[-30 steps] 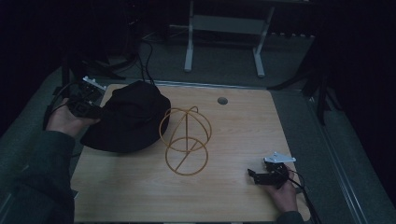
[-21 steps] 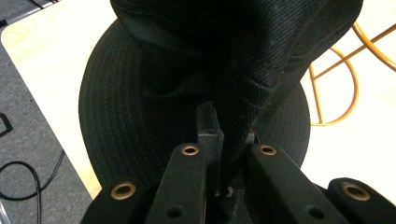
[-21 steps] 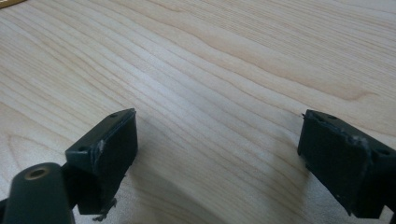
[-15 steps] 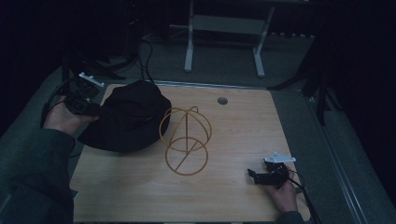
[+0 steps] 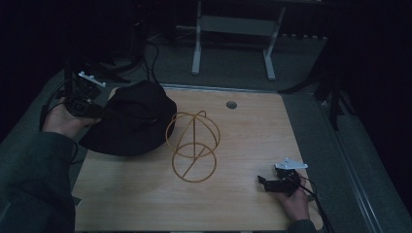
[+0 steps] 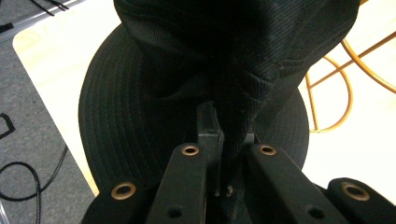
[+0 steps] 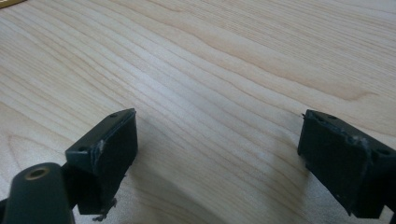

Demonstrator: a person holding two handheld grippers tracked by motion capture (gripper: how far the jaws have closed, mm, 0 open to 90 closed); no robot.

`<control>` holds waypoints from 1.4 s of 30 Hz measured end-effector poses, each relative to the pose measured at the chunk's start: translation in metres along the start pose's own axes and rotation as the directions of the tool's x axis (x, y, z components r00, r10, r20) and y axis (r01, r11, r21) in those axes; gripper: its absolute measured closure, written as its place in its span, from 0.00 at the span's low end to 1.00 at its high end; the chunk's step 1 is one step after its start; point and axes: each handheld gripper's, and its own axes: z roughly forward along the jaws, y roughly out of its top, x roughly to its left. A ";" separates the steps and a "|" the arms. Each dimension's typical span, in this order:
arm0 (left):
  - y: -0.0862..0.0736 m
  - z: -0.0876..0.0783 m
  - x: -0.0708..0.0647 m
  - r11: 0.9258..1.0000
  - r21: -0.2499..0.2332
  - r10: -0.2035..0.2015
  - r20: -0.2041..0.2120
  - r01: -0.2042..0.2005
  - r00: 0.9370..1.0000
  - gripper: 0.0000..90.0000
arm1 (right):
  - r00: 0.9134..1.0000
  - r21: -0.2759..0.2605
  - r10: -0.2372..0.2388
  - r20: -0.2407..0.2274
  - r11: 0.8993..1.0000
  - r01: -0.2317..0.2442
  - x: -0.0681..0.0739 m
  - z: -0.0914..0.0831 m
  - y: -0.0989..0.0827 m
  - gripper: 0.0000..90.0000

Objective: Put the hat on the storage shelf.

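On wooden table (image 5: 243,145): left gripper (image 6: 219,149) pinched tight on soft, floppy black hat (image 5: 133,119), likely light, best grabbed by brim; right gripper (image 7: 217,154) wide open, holding nothing.

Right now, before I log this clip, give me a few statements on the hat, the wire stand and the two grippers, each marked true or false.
1. The left gripper is shut on the black hat. True.
2. The hat sits on top of the gold wire stand. False: the hat lies on the table, at the stand's left side.
3. The right gripper is open with nothing between its jaws. True.
4. The right gripper holds the wire stand. False: it rests low over bare wood near the table's front right corner, apart from the stand.
5. The wire stand has tipped flat onto its side. False: it stands upright on its ring base.
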 end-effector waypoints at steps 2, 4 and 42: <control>0.000 -0.001 0.000 1.000 -0.003 -0.003 0.001 0.003 1.000 0.98 | 1.000 0.000 0.001 0.000 1.000 -0.001 0.000 0.000 0.000 0.13; 0.001 -0.003 0.000 1.000 -0.005 -0.004 0.000 0.004 1.000 0.98 | 1.000 0.000 0.001 0.000 1.000 -0.001 0.000 0.000 0.000 0.13; 0.011 -0.031 0.003 0.996 -0.083 -0.014 0.052 0.018 0.999 0.98 | 1.000 0.001 0.001 0.000 1.000 -0.001 0.000 0.000 0.000 0.13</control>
